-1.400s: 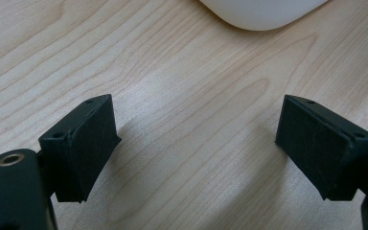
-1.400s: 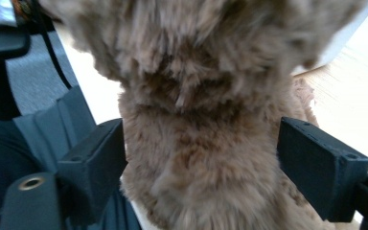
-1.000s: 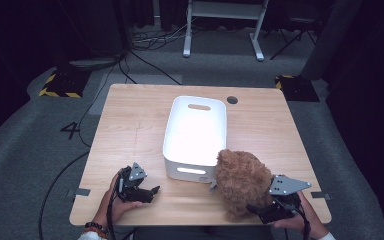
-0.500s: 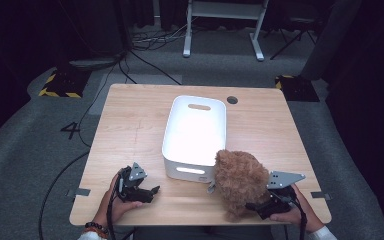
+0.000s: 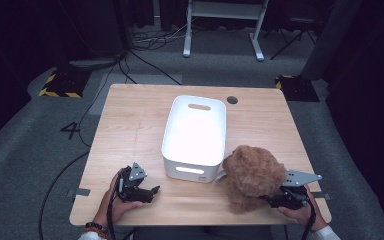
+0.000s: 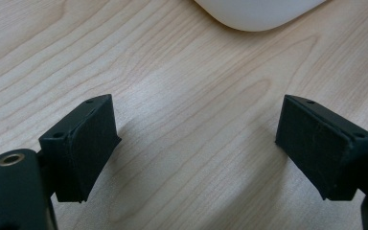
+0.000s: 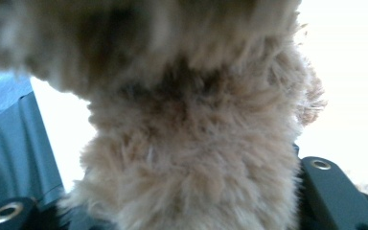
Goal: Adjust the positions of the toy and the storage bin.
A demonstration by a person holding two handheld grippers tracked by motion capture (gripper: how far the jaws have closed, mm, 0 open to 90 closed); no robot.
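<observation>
Right gripper (image 5: 274, 201) is in at the base of the brown teddy bear (image 5: 252, 176), and its jaws have just been closing with the plush between them. From the right gripper view the fur (image 7: 191, 158) bulges up between the two black jaws, which press in on it from both sides, so that is a grip on the toy. In the high view the person's right hand (image 5: 300, 210) sits at the near right corner of the wooden table (image 5: 130, 125), with the grey three-cornered plate (image 5: 302, 177) level above it.

And the bear itself? Upright near the front edge, right side of the table, its head just beside the near right corner of the white bin (image 5: 195, 132), close enough that I cannot tell whether they touch. That bin stands in the middle of the table, handle slot at the far end.

Over on the other side, the left gripper (image 5: 147, 192) lies low on the wood in the left hand (image 5: 112, 202), well apart from the bear. Its jaws stand wide with bare table (image 6: 196, 129) between the pads (image 6: 93, 143), and the rounded corner of the bin (image 6: 258, 14) lies ahead of them.
</observation>
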